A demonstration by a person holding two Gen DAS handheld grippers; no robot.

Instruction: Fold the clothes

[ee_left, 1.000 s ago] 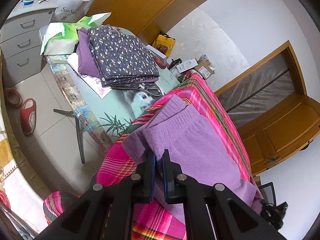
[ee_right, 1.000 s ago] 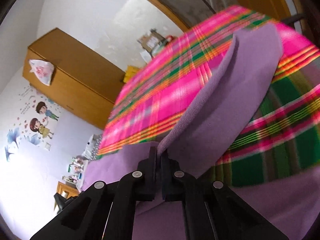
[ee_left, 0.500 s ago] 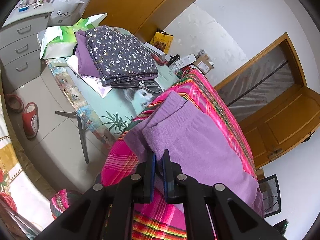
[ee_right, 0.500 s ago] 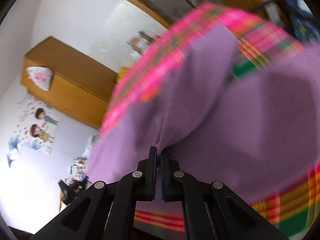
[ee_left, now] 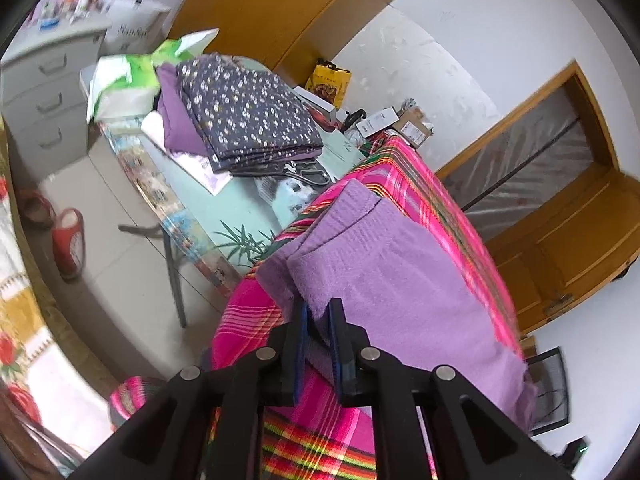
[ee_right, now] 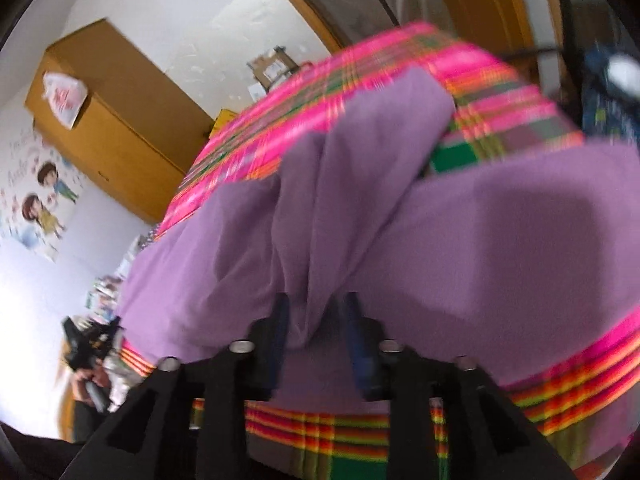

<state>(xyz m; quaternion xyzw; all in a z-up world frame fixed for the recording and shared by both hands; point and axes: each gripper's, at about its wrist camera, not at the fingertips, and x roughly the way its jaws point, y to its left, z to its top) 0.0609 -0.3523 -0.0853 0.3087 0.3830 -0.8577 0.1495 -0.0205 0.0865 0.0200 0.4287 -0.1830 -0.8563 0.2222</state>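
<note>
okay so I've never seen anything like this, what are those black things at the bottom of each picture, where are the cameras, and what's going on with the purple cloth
The black things are handheld grippers, one in each of a person's hands; no robot. Each carries a wide-angle camera looking forward along its two fingers, so each picture comes from one gripper. The left gripper pinches an edge of the purple garment, which lies folded on a pink plaid cloth. The right gripper has its fingers apart around a bunched fold of it. A floral folded pile sits on the side table behind.
</note>
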